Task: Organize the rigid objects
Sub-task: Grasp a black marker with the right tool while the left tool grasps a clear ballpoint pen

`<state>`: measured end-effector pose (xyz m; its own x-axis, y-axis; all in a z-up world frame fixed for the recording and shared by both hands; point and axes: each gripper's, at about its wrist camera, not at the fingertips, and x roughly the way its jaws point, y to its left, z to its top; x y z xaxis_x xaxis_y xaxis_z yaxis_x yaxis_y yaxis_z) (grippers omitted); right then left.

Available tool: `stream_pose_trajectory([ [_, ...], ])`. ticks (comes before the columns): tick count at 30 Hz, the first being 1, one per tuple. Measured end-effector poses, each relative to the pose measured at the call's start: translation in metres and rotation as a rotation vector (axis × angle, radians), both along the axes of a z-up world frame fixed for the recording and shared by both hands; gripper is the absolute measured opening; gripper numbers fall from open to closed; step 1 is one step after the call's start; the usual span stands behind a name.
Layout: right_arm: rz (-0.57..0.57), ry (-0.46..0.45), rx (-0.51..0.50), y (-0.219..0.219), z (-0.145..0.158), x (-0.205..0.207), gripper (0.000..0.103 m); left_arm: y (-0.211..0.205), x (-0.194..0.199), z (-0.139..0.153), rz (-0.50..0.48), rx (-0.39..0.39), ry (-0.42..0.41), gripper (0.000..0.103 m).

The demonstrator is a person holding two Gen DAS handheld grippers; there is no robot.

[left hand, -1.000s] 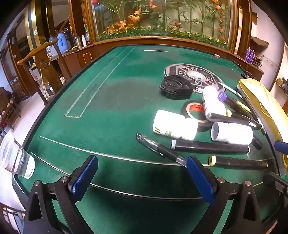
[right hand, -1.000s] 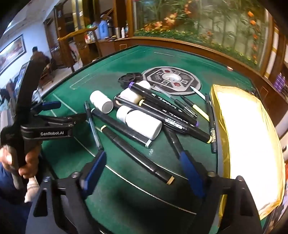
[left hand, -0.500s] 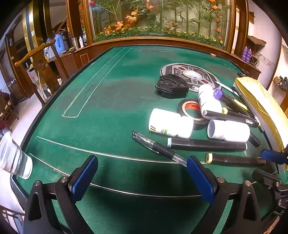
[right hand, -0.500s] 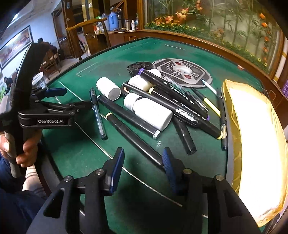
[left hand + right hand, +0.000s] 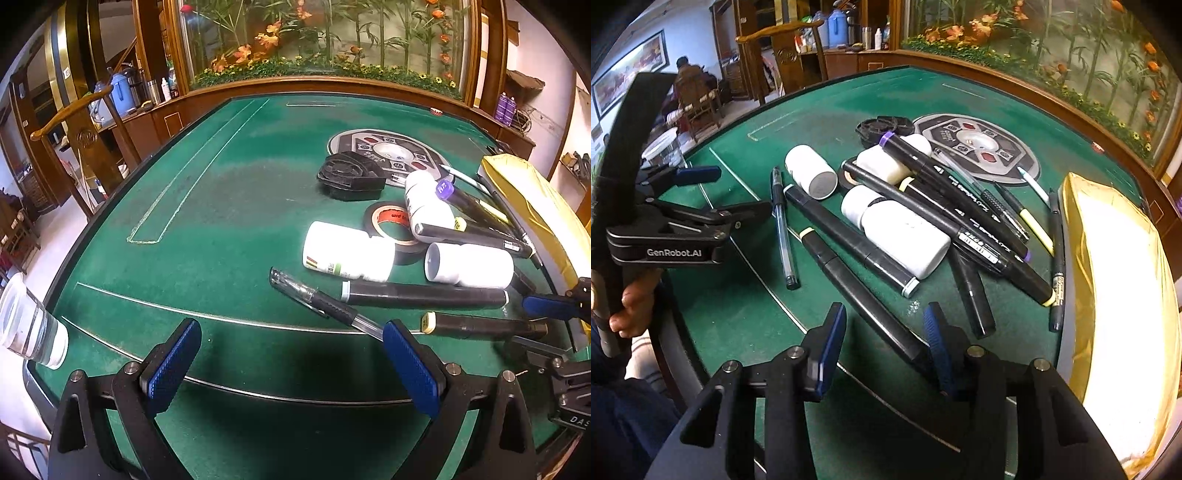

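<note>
Green felt covers the table (image 5: 229, 206), and a heap of pens and bottles lies on its right part. The right gripper (image 5: 884, 334) is low over the near edge of the heap. Its jaws have just been closing and now stand half apart, one on each side of the near end of a black marker (image 5: 860, 288) with a pale yellow cap end. The right pad seems to touch the marker, the left pad is clearly apart from it, so the marker is not clamped. This marker lies on the felt, nearest of the heap, beside a second black marker (image 5: 849, 240). Behind them lie white bottles (image 5: 905, 232), a roll of black tape (image 5: 391, 229) and a clear pen (image 5: 325, 302). A gold padded envelope (image 5: 1123, 280) lies to the right. The left gripper (image 5: 291, 358) hangs wide apart over bare felt, holding nothing.
</note>
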<state>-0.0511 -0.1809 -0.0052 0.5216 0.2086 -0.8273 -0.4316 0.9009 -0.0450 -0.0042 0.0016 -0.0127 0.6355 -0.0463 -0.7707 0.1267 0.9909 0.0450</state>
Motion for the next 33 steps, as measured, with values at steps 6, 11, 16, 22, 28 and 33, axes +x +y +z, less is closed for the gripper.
stream_pose_trajectory([
  [6,0.025,0.023,-0.018,0.007,-0.005,0.007,0.043,-0.004,-0.002,0.001,-0.015,0.02,-0.018,0.1],
  [11,0.014,0.043,-0.012,0.008,-0.01,0.013,0.035,-0.004,-0.002,0.002,-0.017,0.018,-0.018,0.1],
  [16,0.003,0.043,0.01,0.006,-0.011,0.011,0.033,-0.004,-0.002,0.001,-0.017,0.017,-0.012,0.1],
  [22,0.02,0.049,0.01,0.01,-0.011,0.004,0.028,-0.004,-0.001,0.0,-0.017,0.014,-0.003,0.1],
  [28,0.017,0.049,0.013,0.016,-0.012,0.002,0.027,0.001,0.004,-0.004,-0.011,-0.018,0.031,0.1],
  [33,0.013,0.032,0.013,0.022,-0.012,-0.001,0.025,0.007,0.007,-0.008,-0.01,-0.056,0.076,0.1],
])
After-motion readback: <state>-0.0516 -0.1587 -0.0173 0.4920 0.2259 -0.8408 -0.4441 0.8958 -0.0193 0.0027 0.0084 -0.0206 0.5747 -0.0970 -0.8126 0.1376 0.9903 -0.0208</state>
